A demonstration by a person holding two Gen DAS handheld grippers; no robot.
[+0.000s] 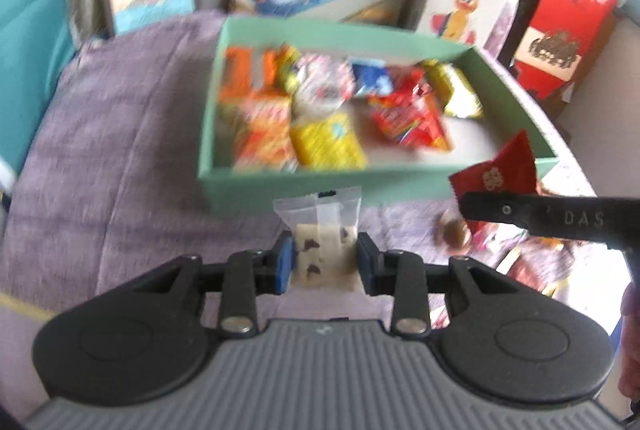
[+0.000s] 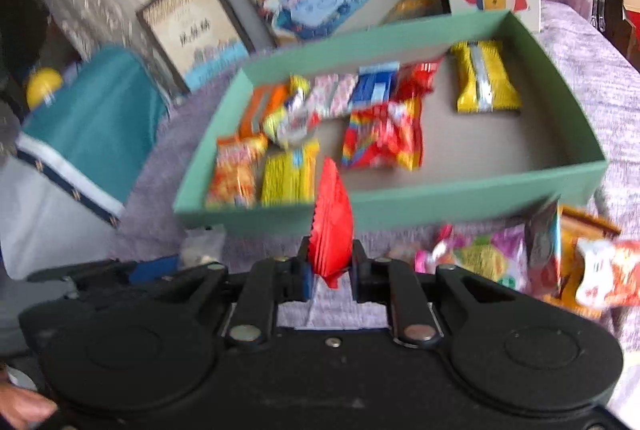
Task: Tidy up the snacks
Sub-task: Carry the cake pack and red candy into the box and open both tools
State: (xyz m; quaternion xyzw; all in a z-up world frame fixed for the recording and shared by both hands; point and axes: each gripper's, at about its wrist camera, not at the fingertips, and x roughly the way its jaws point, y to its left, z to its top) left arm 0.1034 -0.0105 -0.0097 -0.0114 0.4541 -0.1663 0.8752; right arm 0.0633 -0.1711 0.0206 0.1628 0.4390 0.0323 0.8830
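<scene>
Left gripper [image 1: 325, 258]: pressed onto a clear-wrapped nougat bar [image 1: 320, 230], blue pads on its two long sides; the flat pinch keeps the wrapper from twisting.
Right gripper [image 2: 331, 266]: clamped on a red sachet [image 2: 332, 226], held edge-on so it stands upright between the jaws.
Green box [image 1: 320, 186]: at 12 o'clock from both grippers, on the purple cloth [image 1: 120, 134]; open top, low walls.
Box contents: orange, yellow, blue and red packets crowded toward 10 o'clock; bare floor toward 3 o'clock, the likely drop zone.
Loose snacks [image 2: 520, 254]: heaped on the cloth at 3 o'clock of the right gripper, outside the box, not yet sorted.
Stage, judged: both items lifted and short of the near wall; release follows once over it.
Risk: strong blur; exact clearance over the wall cannot be told.
</scene>
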